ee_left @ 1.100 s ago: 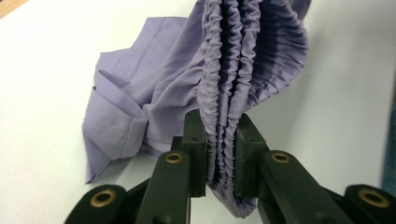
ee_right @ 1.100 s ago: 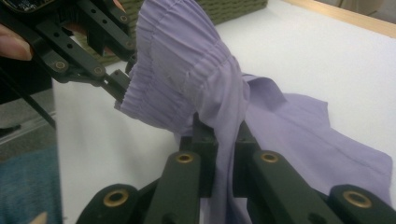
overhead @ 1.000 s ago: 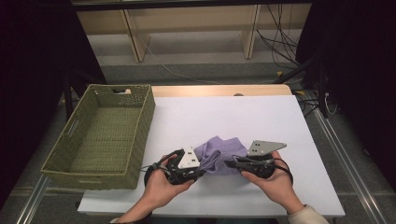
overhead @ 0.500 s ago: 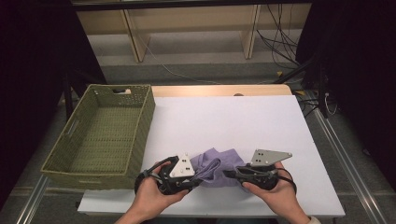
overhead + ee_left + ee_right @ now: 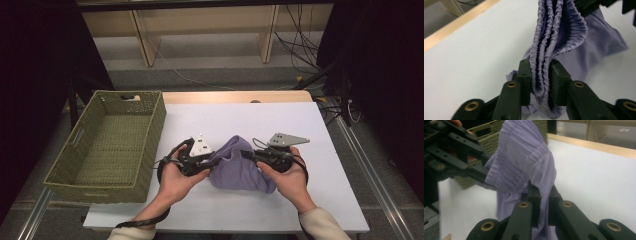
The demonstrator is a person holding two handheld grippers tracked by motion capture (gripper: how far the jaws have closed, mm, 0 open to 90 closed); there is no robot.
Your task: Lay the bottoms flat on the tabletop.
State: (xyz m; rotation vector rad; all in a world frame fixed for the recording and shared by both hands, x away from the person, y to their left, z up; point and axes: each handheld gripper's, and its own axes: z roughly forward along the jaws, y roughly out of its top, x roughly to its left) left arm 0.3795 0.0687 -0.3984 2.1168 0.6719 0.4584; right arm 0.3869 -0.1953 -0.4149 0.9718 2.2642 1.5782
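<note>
Purple cloth (image 5: 239, 167): hangs bunched between both tools, lower folds on white worktop (image 5: 325, 150)
Left tool (image 5: 216, 162): jaws have just been opening, gathered hem between them, pads touching it
Right tool (image 5: 246, 154): clamped narrow on cloth's other edge
Green basket (image 5: 107, 145): left, well apart

Beyond the left hand-held gripper (image 5: 214, 161), its jaw tips are buried in the purple cloth (image 5: 239, 167). The right hand-held gripper (image 5: 541, 195) covers the cloth's lower folds in its own view. Behind both hand-held grippers, the picture's bottom edge cuts off the forearms.
</note>
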